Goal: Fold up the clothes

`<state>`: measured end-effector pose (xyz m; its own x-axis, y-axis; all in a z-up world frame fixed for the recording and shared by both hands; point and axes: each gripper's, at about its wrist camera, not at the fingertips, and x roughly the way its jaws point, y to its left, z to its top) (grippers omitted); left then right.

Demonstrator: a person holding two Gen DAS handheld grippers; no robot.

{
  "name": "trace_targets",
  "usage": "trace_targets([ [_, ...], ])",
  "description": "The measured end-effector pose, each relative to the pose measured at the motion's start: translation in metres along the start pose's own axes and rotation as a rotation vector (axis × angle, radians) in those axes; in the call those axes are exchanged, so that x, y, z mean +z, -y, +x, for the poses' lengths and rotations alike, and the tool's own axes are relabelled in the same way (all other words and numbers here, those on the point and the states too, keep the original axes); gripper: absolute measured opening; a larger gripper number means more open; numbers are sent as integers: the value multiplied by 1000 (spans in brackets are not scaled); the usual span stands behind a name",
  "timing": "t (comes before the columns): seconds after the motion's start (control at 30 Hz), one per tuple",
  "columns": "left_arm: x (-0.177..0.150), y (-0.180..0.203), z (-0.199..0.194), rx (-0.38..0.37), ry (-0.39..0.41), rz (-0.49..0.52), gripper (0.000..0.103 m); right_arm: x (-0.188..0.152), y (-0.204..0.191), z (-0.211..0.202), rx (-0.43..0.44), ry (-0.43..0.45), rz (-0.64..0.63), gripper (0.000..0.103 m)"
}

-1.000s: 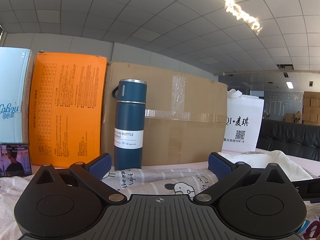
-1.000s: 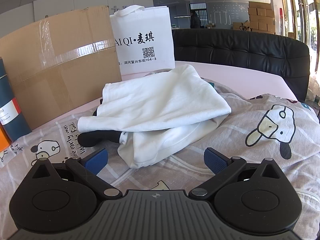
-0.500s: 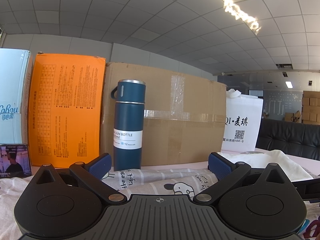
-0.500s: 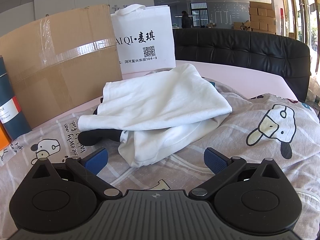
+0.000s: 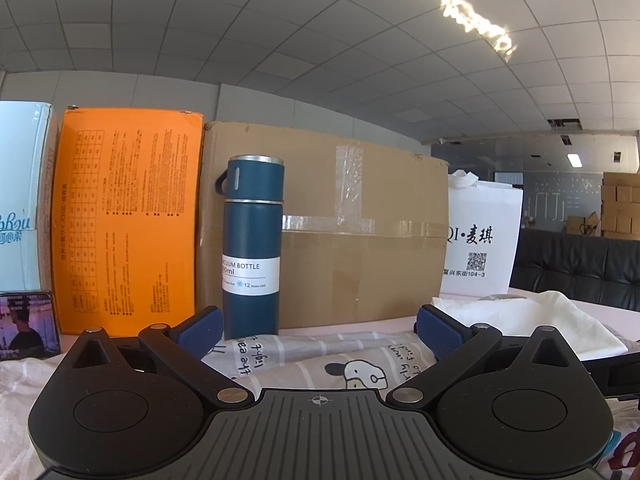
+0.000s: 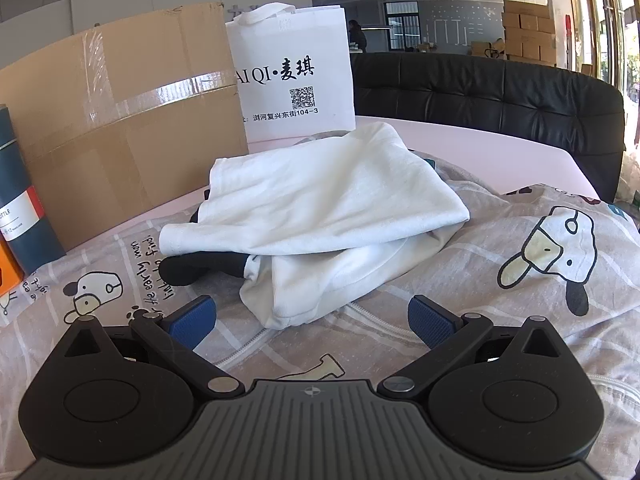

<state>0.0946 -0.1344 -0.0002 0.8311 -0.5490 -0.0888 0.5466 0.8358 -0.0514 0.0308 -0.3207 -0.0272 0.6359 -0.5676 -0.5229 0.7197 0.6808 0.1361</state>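
A rumpled white garment [image 6: 320, 216] lies on a grey cartoon-dog print cloth [image 6: 500, 248], with a black piece of clothing [image 6: 200, 268] poking out from under its left side. My right gripper [image 6: 312, 320] stands open just in front of the white garment's near hem, nothing between its blue pads. In the left wrist view the same white garment [image 5: 520, 320] shows at the right, and the printed cloth [image 5: 320, 356] spreads below my left gripper [image 5: 318, 330], which is open and empty, aimed at the boxes.
A blue vacuum bottle [image 5: 252, 248] stands in front of a brown cardboard box [image 5: 360, 240]. An orange box [image 5: 124, 220], a pale blue box [image 5: 20, 208] and a white tote bag [image 6: 292, 80] line the back. A black sofa [image 6: 500, 100] sits beyond the pink table [image 6: 460, 140].
Both views have shifted very slightly; the bottle sits a little further left in the left wrist view. Both grippers stay open and the clothes have not moved.
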Motion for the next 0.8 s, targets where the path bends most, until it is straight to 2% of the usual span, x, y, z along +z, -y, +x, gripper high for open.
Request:
trace_targets([
  [0.8, -1, 0, 0, -8, 0, -1, 103, -1, -1, 2, -2, -12, -8, 103],
])
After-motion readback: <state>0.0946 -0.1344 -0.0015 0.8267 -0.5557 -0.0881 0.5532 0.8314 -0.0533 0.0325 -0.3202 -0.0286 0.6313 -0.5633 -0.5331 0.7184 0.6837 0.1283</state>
